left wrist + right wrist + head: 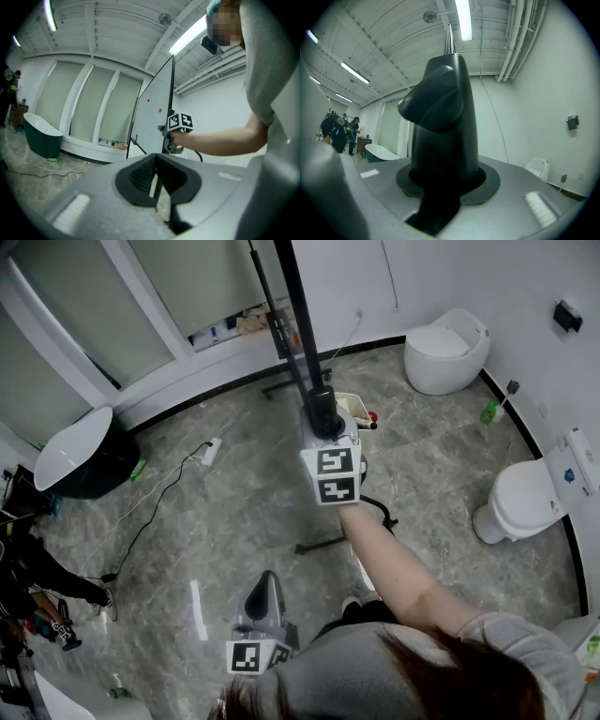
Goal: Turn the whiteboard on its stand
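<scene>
Head view: the whiteboard (304, 334), a flat black-framed panel seen edge-on, stands over glossy grey marble-look floor (234, 512) with open room around, a white toilet (520, 498) well to its right; the right gripper (321, 401) is clamped on its frame. Left gripper view: the left gripper (157, 157), ridged black tips together and empty, hangs apart from the board. Right gripper view: smooth black jaws pinch the board's thin edge.

our right gripper (323, 416) and left gripper (265, 589) are grey plastic shells with black fingers (440, 140) set in a black collar (488, 180). behind the fingers each bears a white cube with black square markers (334, 474). pale ribbed patches (540, 208) flank the fingers. we wear a grey short-sleeved top (375, 667).
</scene>
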The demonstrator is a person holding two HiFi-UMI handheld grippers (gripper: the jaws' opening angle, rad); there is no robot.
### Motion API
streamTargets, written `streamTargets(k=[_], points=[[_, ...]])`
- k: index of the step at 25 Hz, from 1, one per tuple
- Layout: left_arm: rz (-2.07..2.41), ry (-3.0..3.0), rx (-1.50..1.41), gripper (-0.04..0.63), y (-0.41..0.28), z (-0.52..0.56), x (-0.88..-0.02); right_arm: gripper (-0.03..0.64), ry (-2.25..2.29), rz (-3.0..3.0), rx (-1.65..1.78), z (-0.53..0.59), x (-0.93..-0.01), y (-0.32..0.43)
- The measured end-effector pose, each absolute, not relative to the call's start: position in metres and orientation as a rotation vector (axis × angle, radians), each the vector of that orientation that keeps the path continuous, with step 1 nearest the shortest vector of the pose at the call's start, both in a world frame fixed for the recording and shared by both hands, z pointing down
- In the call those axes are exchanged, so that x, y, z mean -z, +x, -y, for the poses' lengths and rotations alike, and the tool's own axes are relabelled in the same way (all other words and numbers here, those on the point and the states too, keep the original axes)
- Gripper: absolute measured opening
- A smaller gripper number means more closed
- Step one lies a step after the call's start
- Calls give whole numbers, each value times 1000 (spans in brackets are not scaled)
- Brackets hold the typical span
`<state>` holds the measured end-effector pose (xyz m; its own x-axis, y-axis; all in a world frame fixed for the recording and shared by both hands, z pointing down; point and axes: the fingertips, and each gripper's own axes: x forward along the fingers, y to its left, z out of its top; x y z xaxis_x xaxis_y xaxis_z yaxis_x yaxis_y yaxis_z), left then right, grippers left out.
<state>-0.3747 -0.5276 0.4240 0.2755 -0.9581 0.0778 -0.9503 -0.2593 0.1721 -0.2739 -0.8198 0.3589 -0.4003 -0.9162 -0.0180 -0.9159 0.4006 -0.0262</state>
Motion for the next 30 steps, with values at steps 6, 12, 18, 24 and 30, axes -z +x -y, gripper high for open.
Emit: streamTargets(k=[6, 12, 18, 24, 30], points=[[1796, 2317, 63, 2, -351, 506, -426, 121, -1708, -2600, 16, 793, -359, -258], [1797, 2299, 68, 2, -321, 480, -429, 124, -1704, -2597, 18, 761, -359, -244], [1807, 2230, 74, 2, -308, 447, -444, 129, -1700, -2598, 15, 738, -359, -240], [1803, 2235, 80, 2, -316, 427, -437, 126, -1720, -2596, 18, 720, -355, -236], [1748, 2324, 68, 2, -309, 414, -425, 121, -1728, -2589, 16, 700, -354, -224]])
